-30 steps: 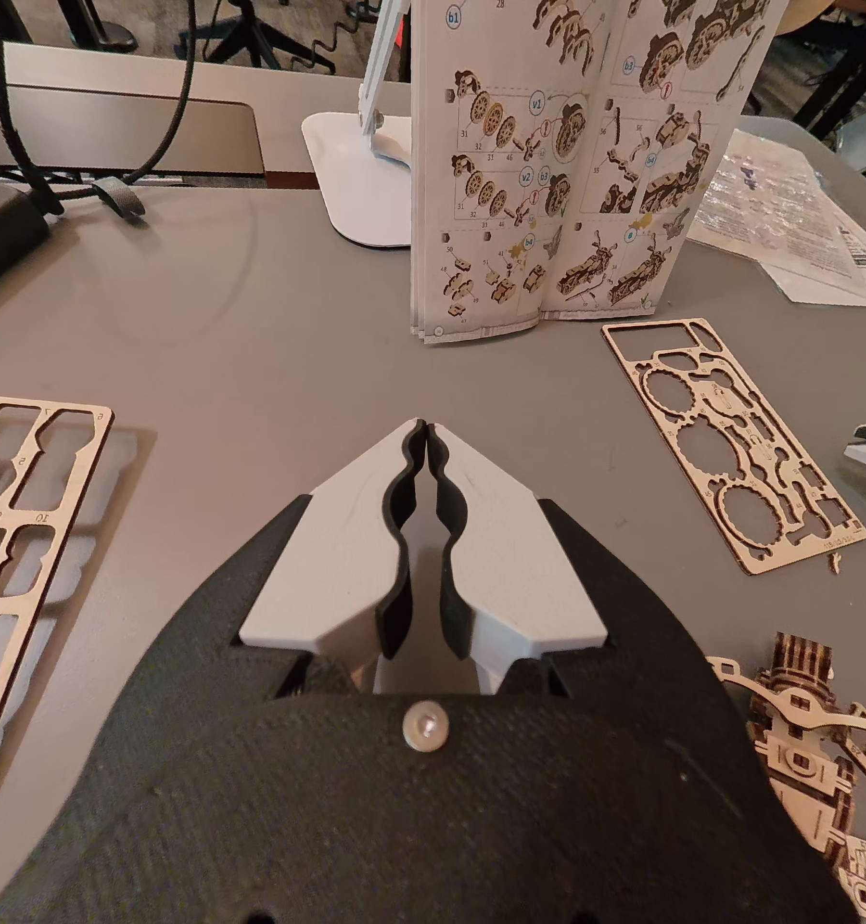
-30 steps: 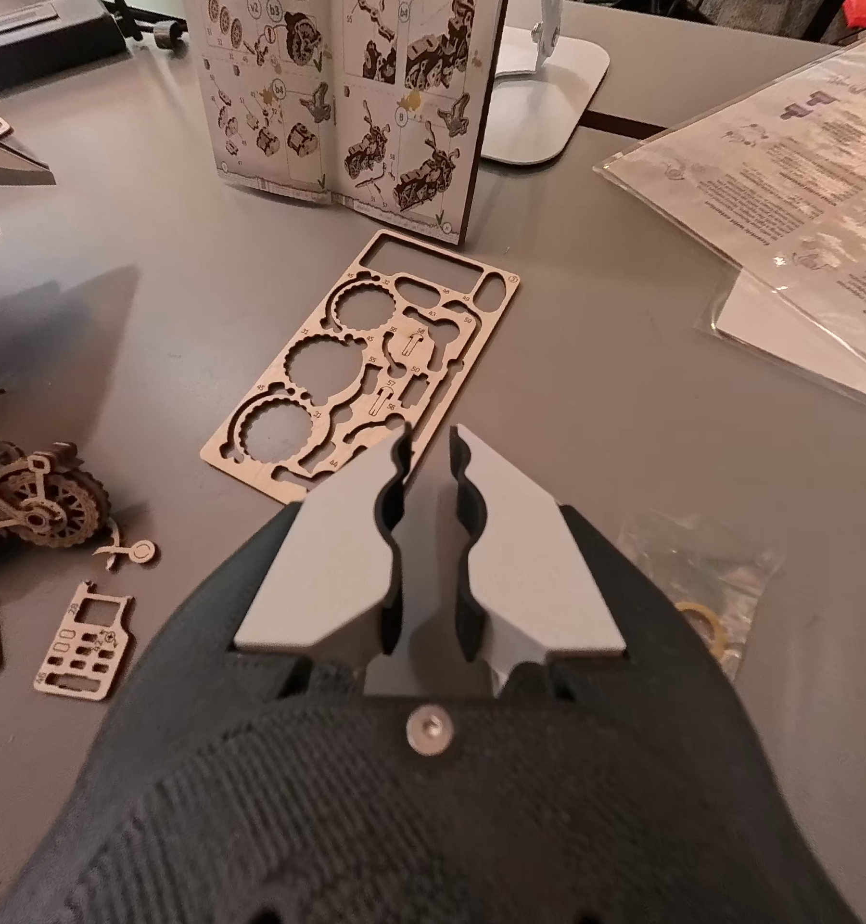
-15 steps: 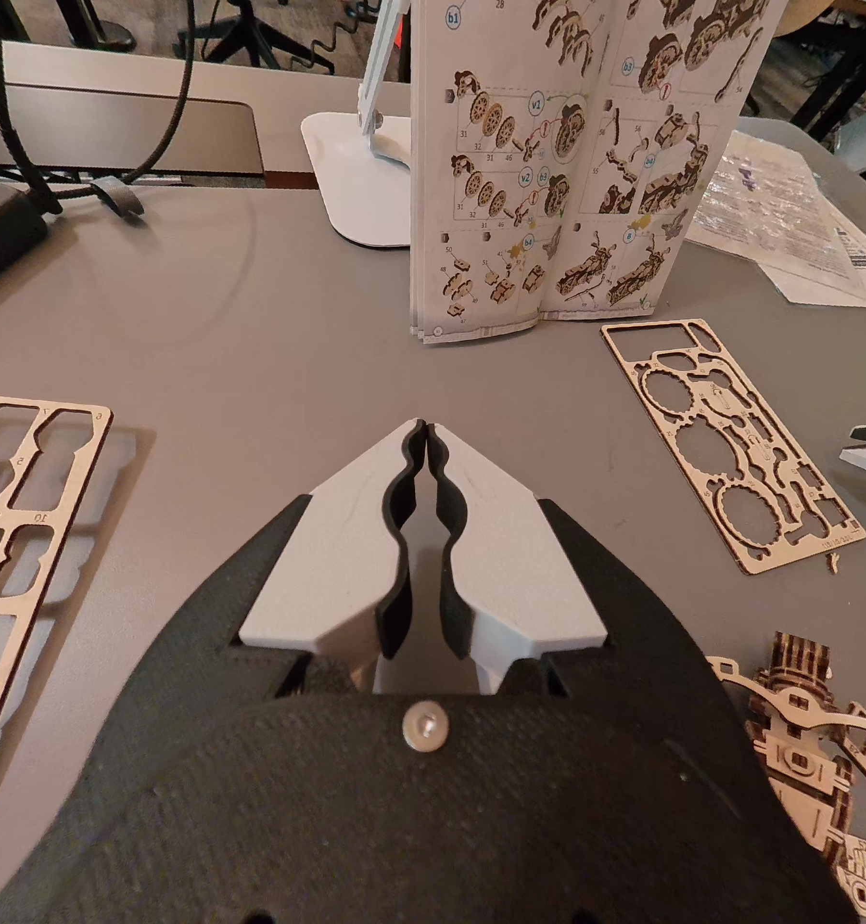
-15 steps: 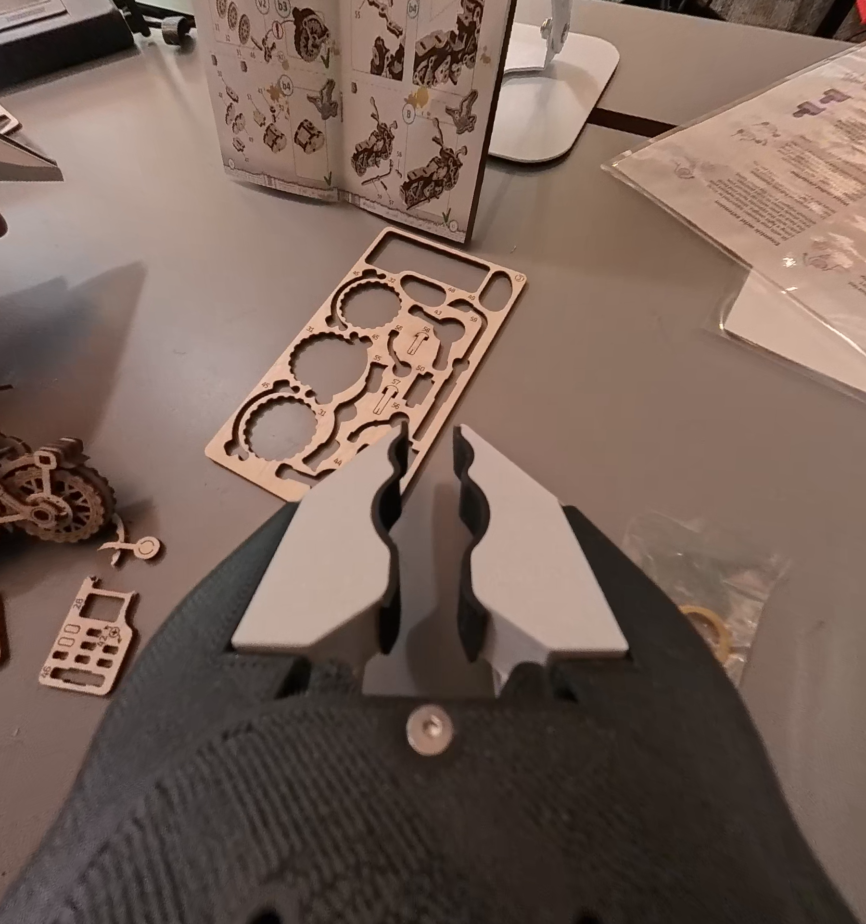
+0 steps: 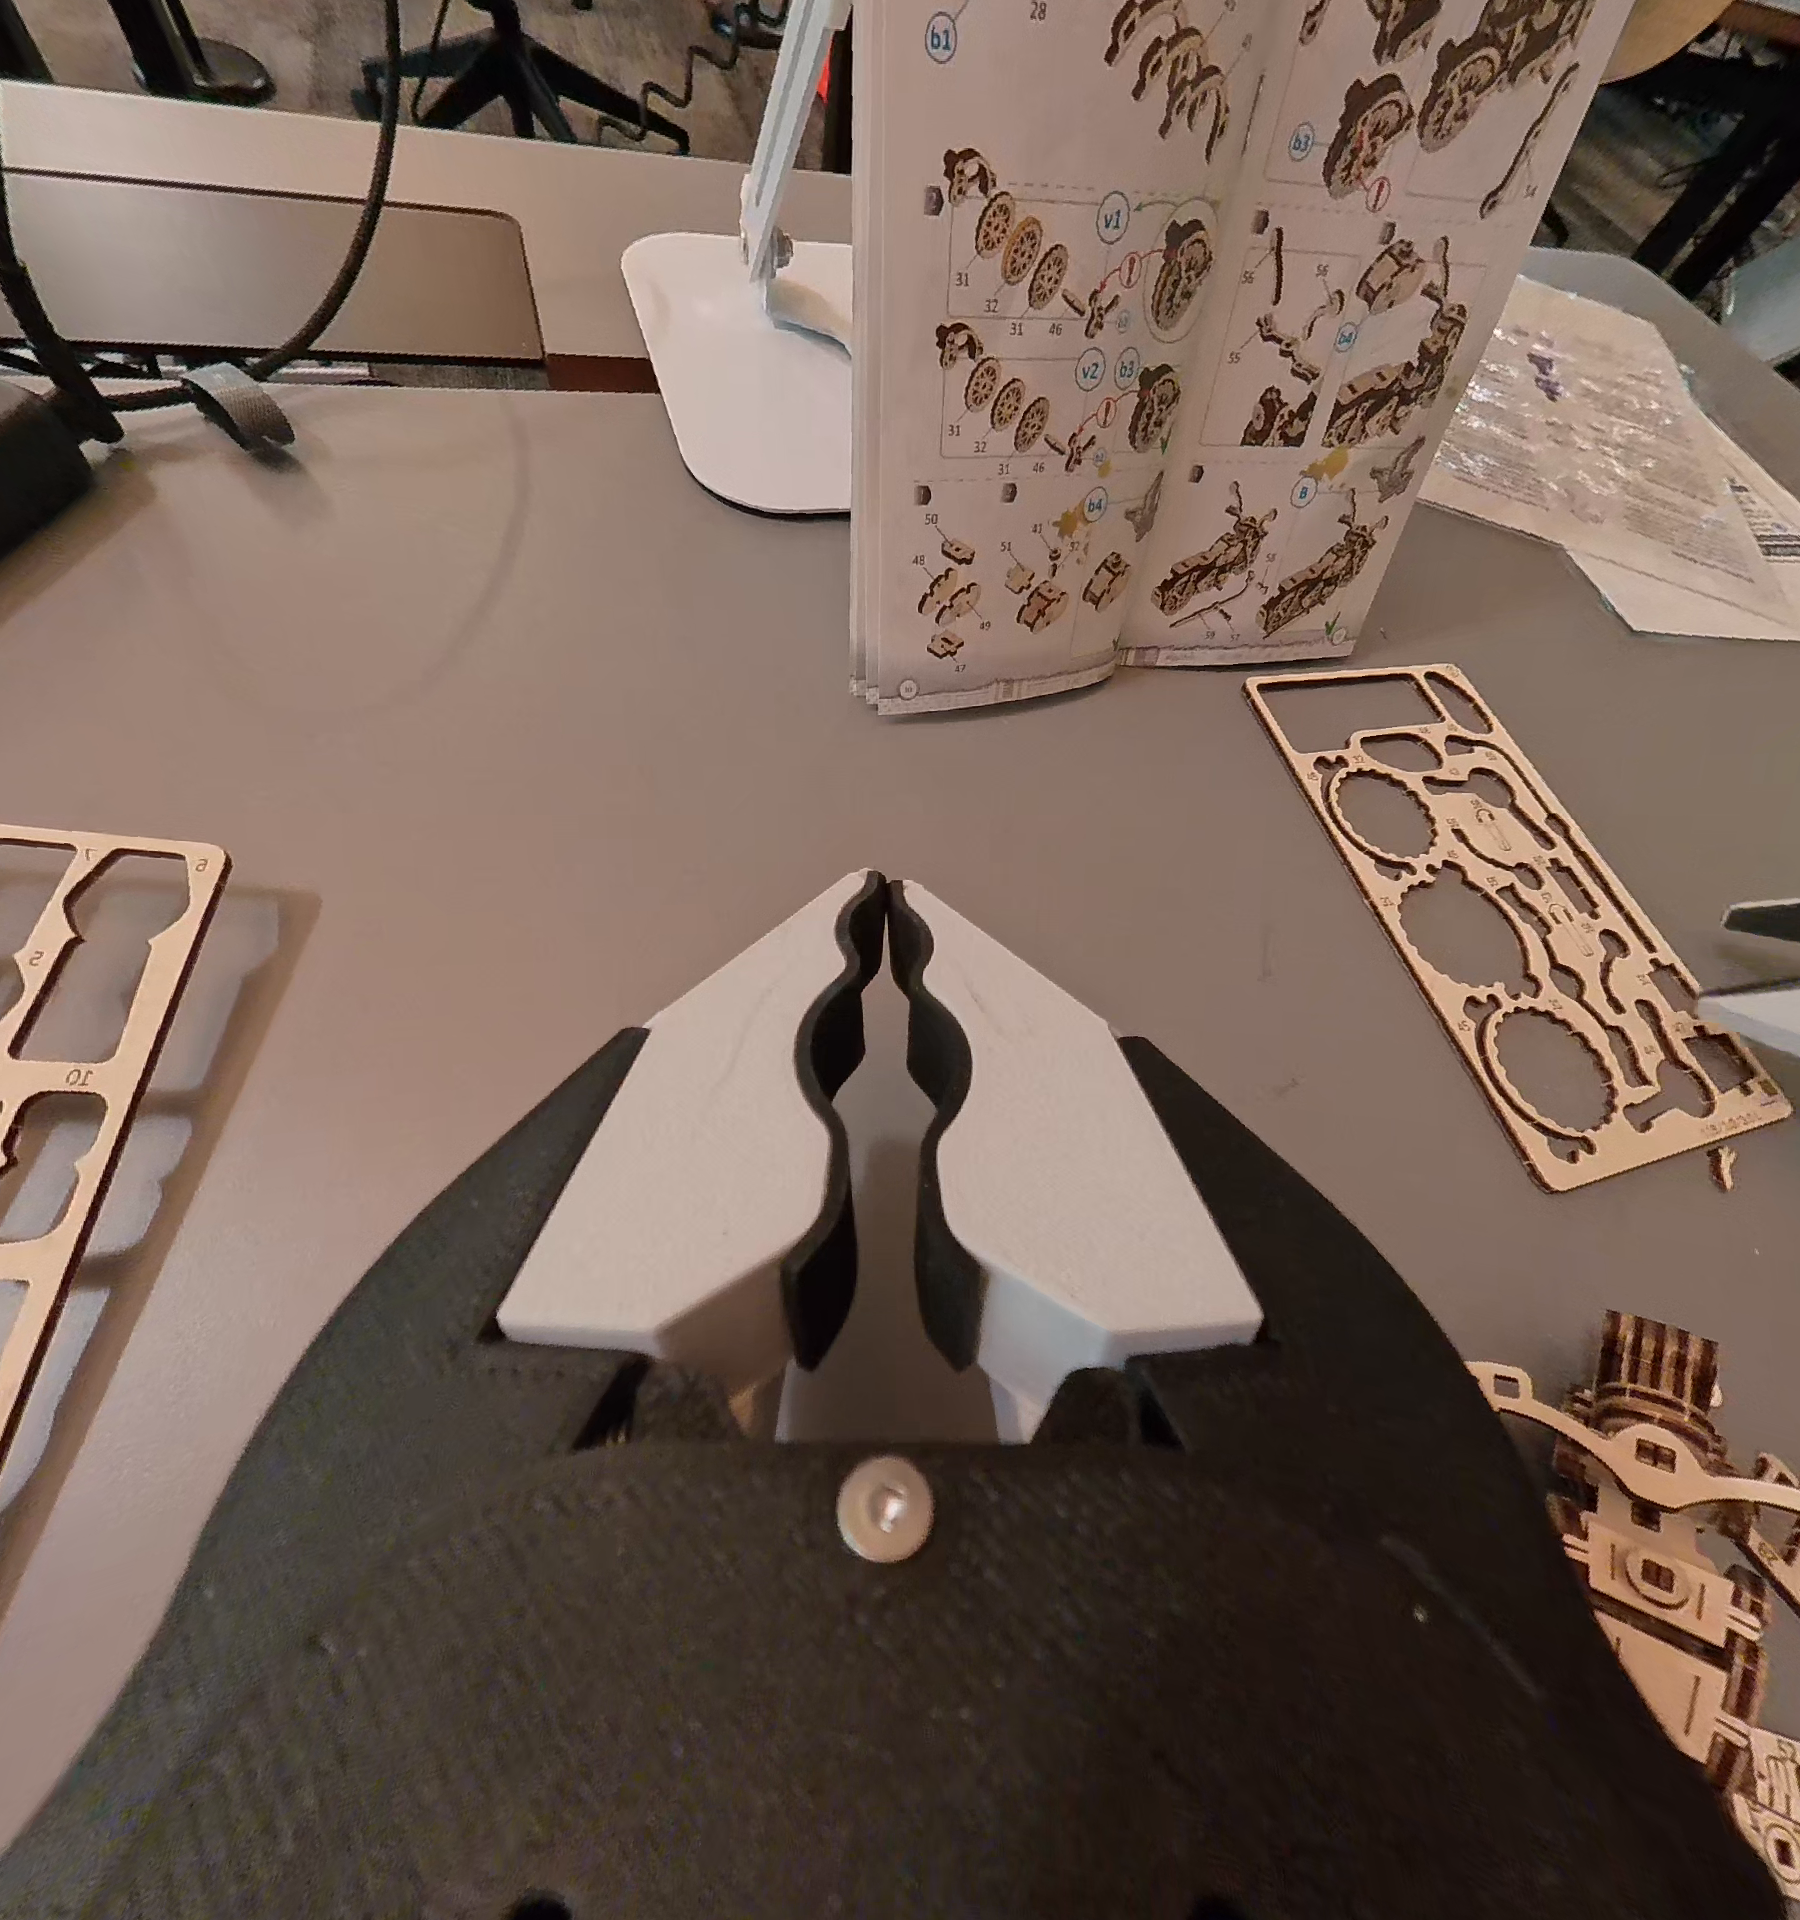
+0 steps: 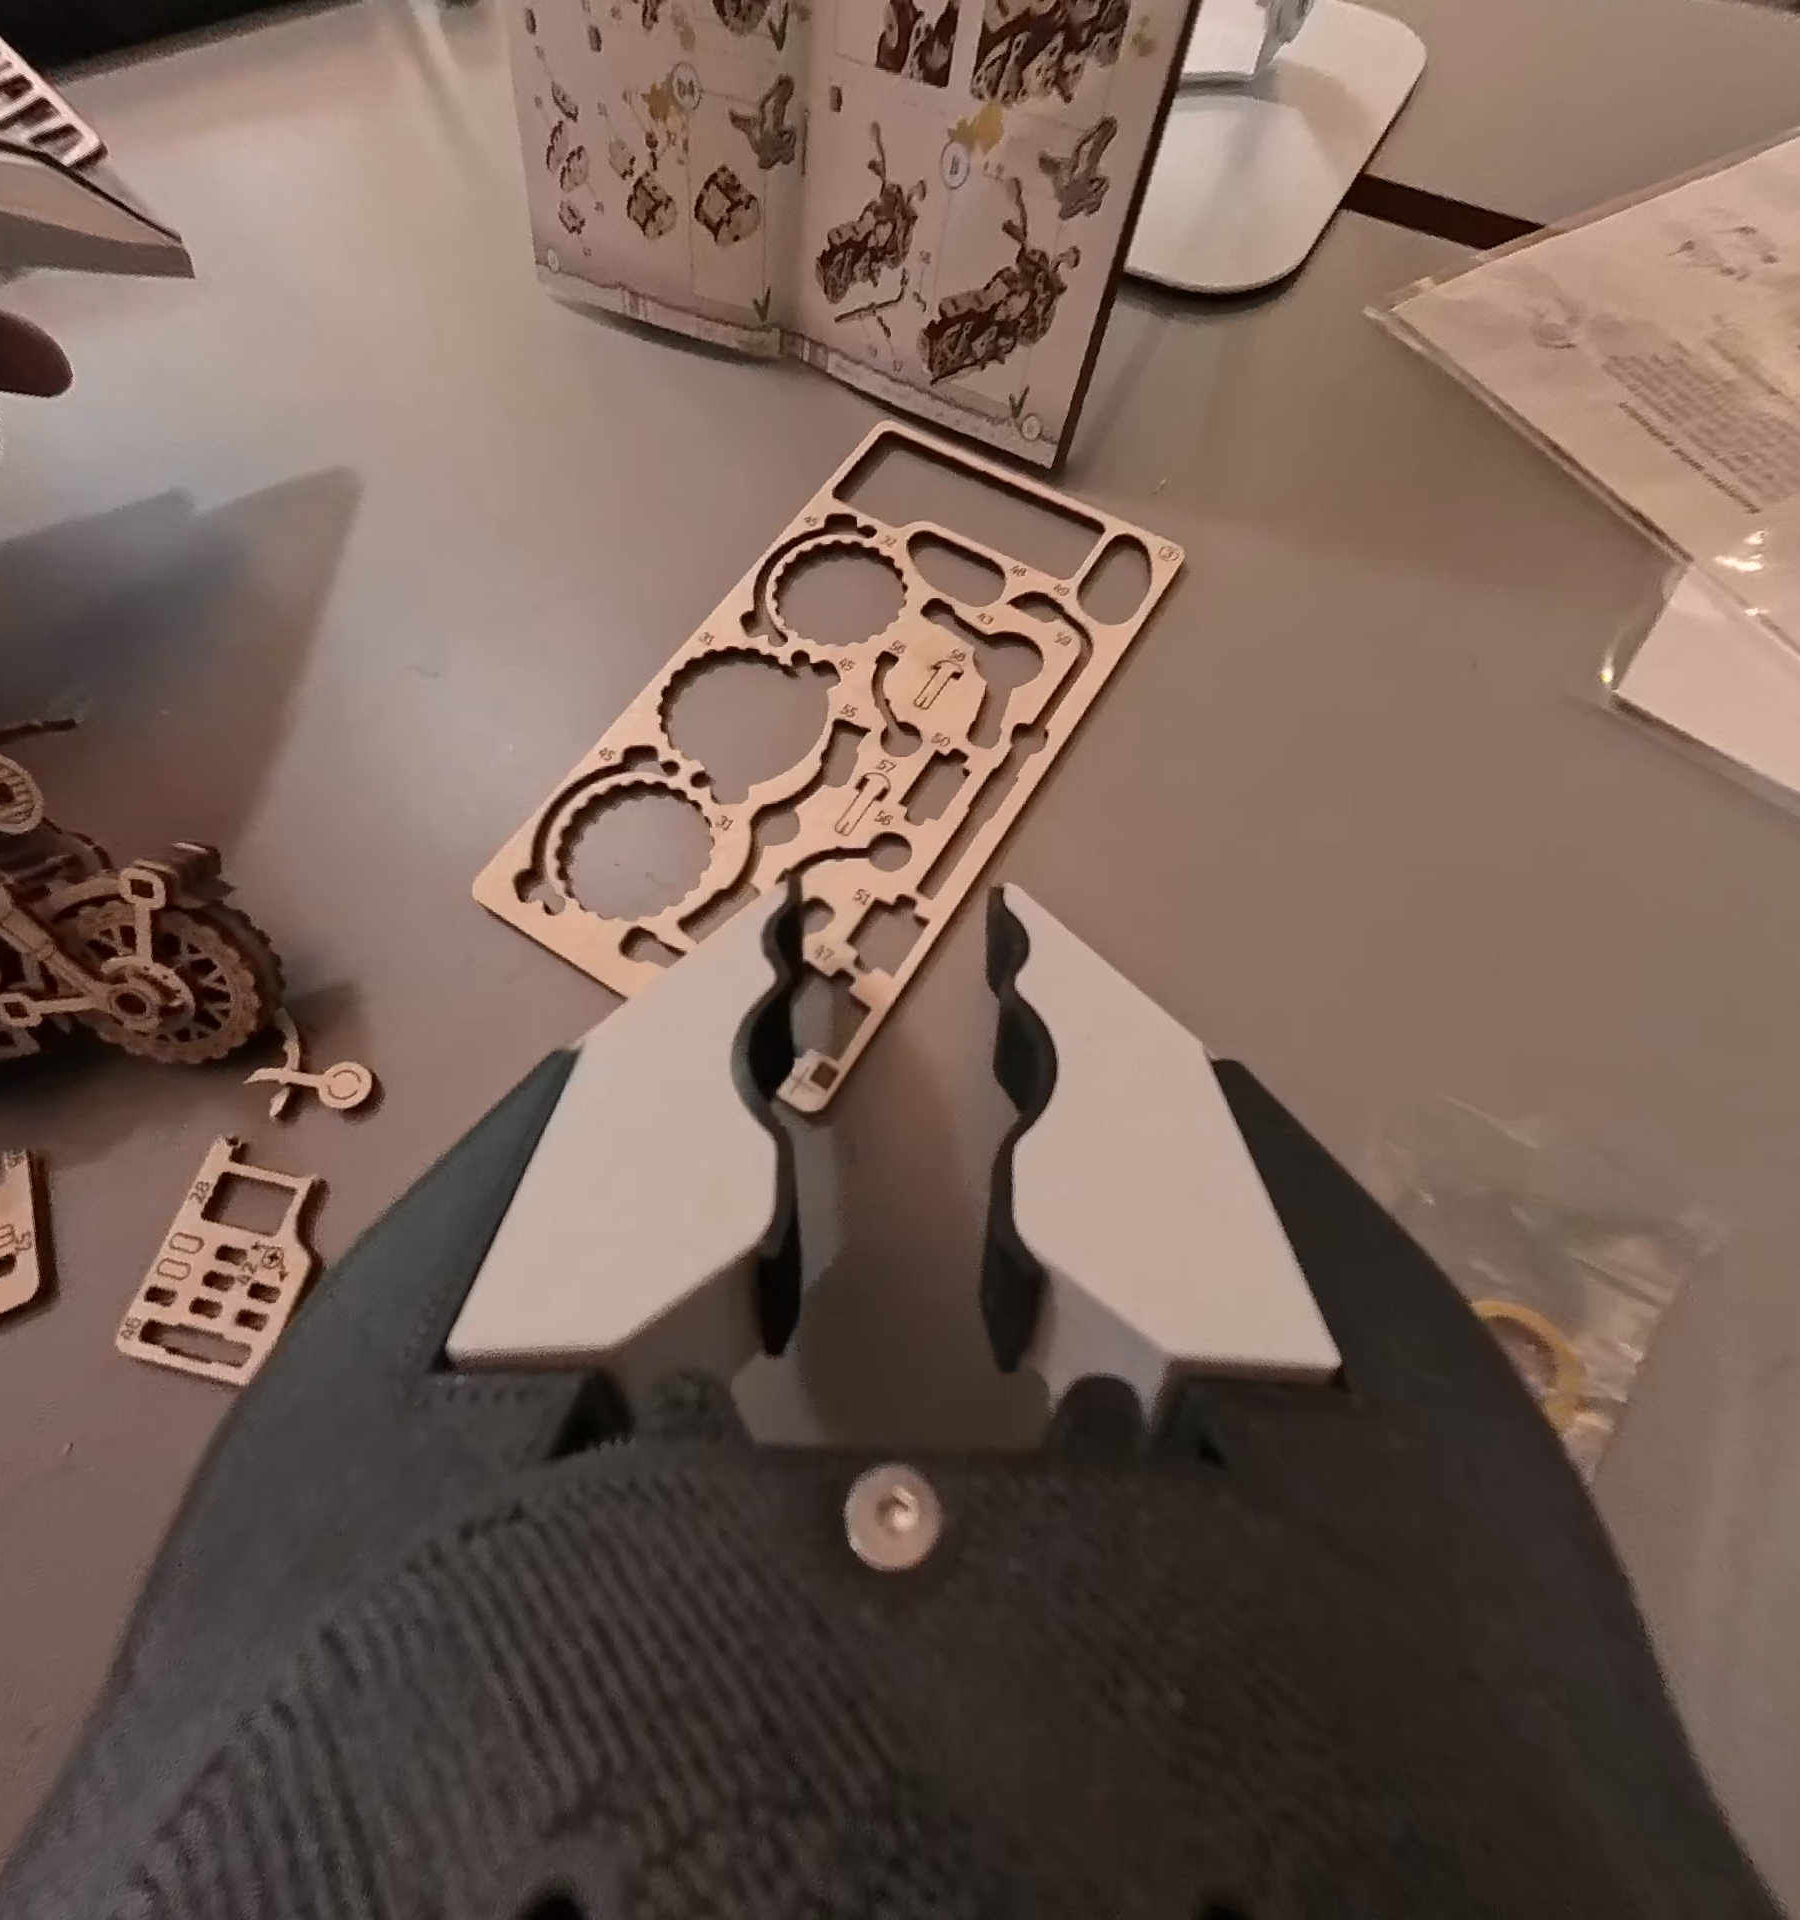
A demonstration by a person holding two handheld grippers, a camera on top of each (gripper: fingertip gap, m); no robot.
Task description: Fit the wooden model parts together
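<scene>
**Both grippers empty above the wooden model parts**

The part-built wooden motorcycle lies at the left of the right wrist view, its long axis running left to right, a toothed wheel at its right end. Just beside that wheel lies one small loose piece with a round end, and nearer the camera two small flat cut-out pieces.

One punched-out parts sheet lies flat on the grey surface, its long axis running diagonally away toward the standing instruction booklet; three toothed round holes show in it. A second, larger sheet lies at the left edge of the left wrist view.

The right gripper hovers over the near corner of the parts sheet, its fingers apart and holding nothing. The left gripper hangs above bare surface, its fingers together at the tips with nothing between them.

A white stand base sits behind the booklet, printed sheets in clear sleeves lie to the right, and one small clear bag lies beside the right gripper.
</scene>
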